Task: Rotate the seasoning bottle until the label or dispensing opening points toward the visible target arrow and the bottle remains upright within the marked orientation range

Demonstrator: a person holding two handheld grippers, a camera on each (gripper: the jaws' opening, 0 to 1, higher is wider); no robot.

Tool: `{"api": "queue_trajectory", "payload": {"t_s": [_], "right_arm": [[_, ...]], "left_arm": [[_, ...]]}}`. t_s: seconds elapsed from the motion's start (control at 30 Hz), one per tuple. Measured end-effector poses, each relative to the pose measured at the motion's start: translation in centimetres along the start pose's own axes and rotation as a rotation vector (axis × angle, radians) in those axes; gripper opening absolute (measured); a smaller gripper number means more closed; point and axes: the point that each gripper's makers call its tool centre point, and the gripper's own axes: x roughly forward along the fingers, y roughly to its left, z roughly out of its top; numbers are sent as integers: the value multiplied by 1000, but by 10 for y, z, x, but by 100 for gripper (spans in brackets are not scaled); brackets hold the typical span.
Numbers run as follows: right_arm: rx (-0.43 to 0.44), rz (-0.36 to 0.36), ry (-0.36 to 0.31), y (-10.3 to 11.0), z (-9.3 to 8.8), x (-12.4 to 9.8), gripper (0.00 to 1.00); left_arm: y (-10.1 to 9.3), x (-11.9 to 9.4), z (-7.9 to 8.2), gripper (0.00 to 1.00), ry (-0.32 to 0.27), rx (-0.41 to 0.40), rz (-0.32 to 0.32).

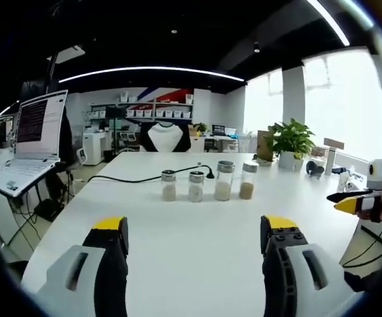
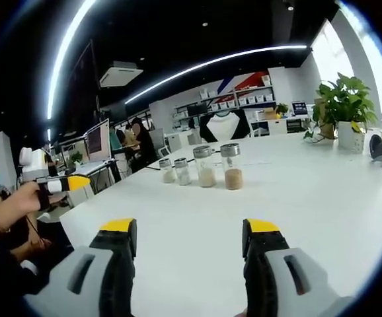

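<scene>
Four seasoning bottles [image 1: 207, 181] stood upright in a row near the middle of the white counter [image 1: 197, 244], the two taller ones at the right end, the rightmost [image 2: 231, 166] holding brown granules. The left gripper [image 1: 194, 231] and right gripper [image 2: 191, 231] hovered short of the row, jaws wide and holding nothing. A potted plant [image 1: 290, 142] and a black cable [image 1: 145, 177] lay beyond.

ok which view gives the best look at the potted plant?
Right gripper view: the potted plant sits large at upper right, leaves and white pot distinct against the window. In the left gripper view the plant is smaller, farther off behind the four seasoning bottles.
</scene>
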Motion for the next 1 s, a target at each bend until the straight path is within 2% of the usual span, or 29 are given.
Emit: {"api": "queue_trajectory", "payload": {"t_s": [0.33,0.53,0.6,0.8,1.0], "right_arm": [[-17,3,-18,3,4,-2,61],[-30,17,-14,8,6,0,61],[-29,21,-16,8,6,1,61],[-30,19,-14,10,8,1,61],[-23,1,-16,9,7,-2,61]], "left_arm": [[12,-1,3,87,-1,35,23],[9,2,1,86,-3,50,21],[8,3,11,85,-60,49,23],[16,13,21,84,-73,62,44],[21,28,24,84,-68,82,27]]}}
